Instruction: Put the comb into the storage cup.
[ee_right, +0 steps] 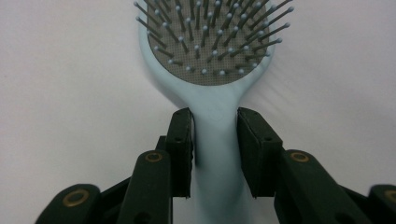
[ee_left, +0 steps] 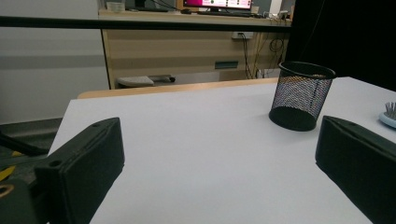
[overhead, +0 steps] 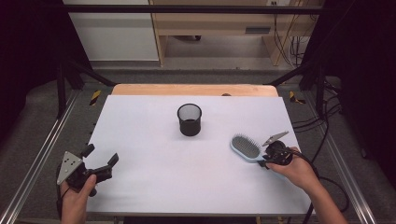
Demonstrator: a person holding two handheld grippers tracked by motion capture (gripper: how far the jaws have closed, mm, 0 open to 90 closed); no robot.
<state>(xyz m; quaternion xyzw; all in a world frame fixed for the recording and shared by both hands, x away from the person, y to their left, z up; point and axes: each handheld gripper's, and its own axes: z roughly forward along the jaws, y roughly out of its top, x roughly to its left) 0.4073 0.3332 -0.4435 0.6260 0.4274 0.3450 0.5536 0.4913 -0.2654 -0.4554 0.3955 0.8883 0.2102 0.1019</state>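
A light blue hairbrush (overhead: 246,147) lies bristles up on the white table (overhead: 154,140) at the right; its head (ee_right: 210,46) points away from my right gripper. My right gripper (overhead: 267,158) has its two black pads (ee_right: 182,135) against both sides of the brush's narrow handle (ee_right: 217,154), which rests on the table. At the front left, my left gripper (overhead: 100,155) is held open just above the table with nothing between its jaws (ee_left: 219,140). An edge of the hairbrush (ee_left: 388,114) shows at the far right of the left gripper view.
A black mesh cup (overhead: 189,120) stands upright in the middle of the table, ahead and to the right of the left gripper (ee_left: 301,95). A wooden edge (overhead: 194,89) runs along the table's far side. Metal rails (overhead: 42,149) flank the table.
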